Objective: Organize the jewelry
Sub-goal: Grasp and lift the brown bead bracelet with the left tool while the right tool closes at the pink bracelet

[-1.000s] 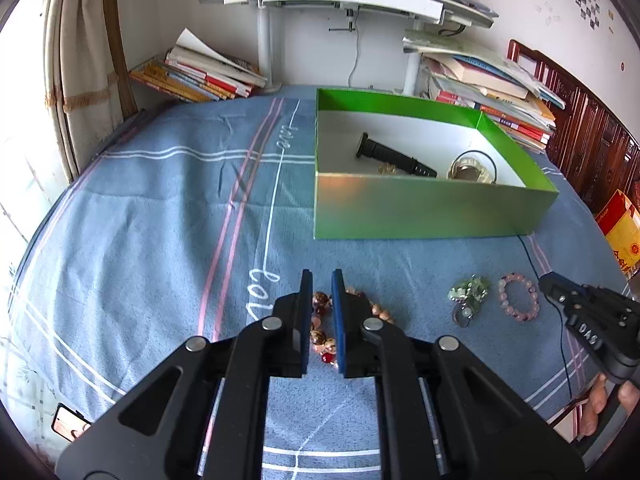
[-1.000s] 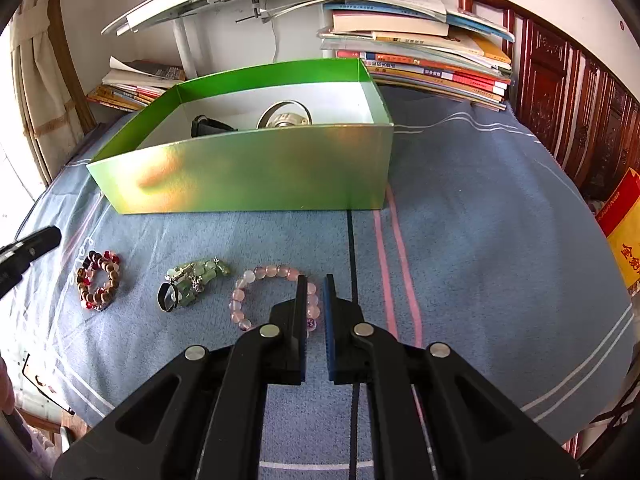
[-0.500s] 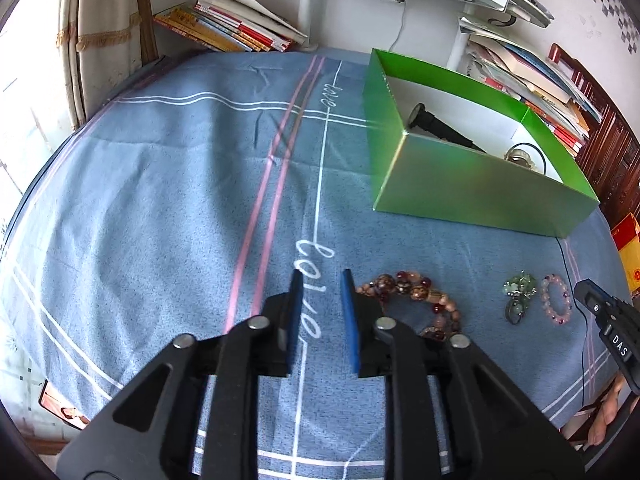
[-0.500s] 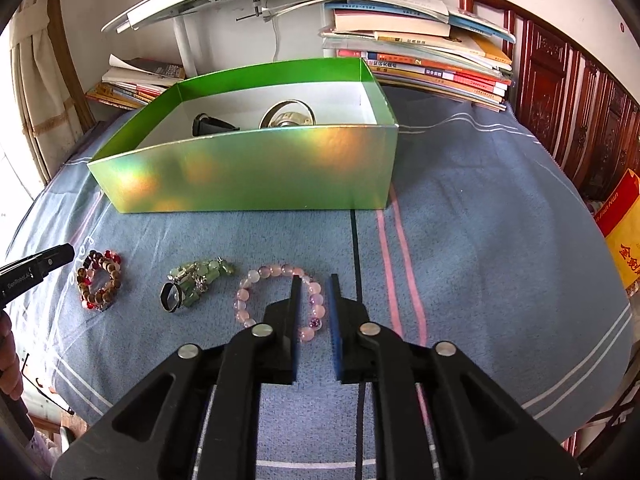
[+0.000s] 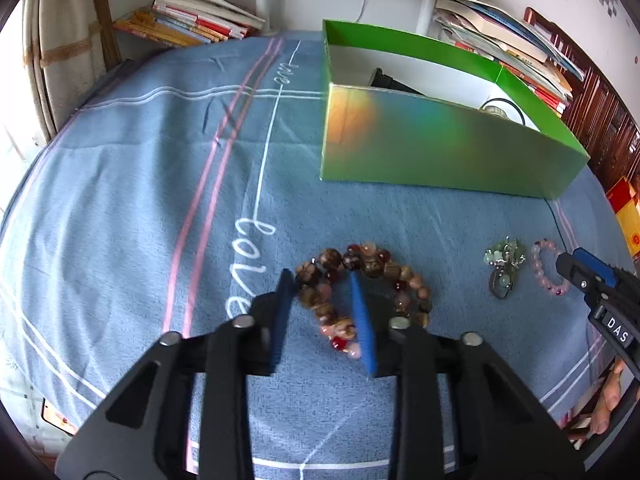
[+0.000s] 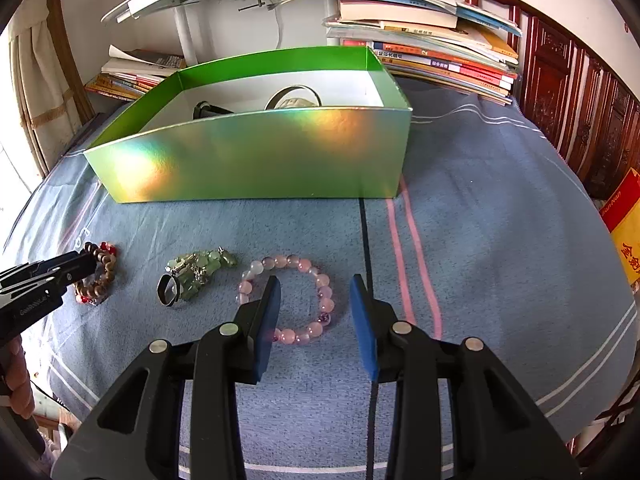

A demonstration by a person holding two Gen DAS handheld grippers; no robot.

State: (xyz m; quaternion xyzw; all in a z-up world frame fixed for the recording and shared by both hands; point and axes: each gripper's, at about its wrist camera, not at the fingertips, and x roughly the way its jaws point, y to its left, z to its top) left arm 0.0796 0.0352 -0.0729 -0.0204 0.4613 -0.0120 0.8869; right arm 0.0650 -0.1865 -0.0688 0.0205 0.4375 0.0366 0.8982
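Both hands are working low over the blue bedspread (image 6: 500, 220), each lining up on its own bracelet, which looks like a plan to lift two at once. The left gripper (image 5: 322, 300) is standing parted around the near side of the brown bead bracelet (image 5: 364, 276), pads not yet pressing it. The right gripper (image 6: 314, 304) is opening its jaws over the pink bead bracelet (image 6: 288, 300), with part of the loop lying between them but untouched. The green charm (image 6: 196, 270) is lying between the two bracelets, apart from both. The green box (image 6: 256, 160), already holding a few pieces, is sitting just beyond; its near wall is standing between the jewelry and the inside.
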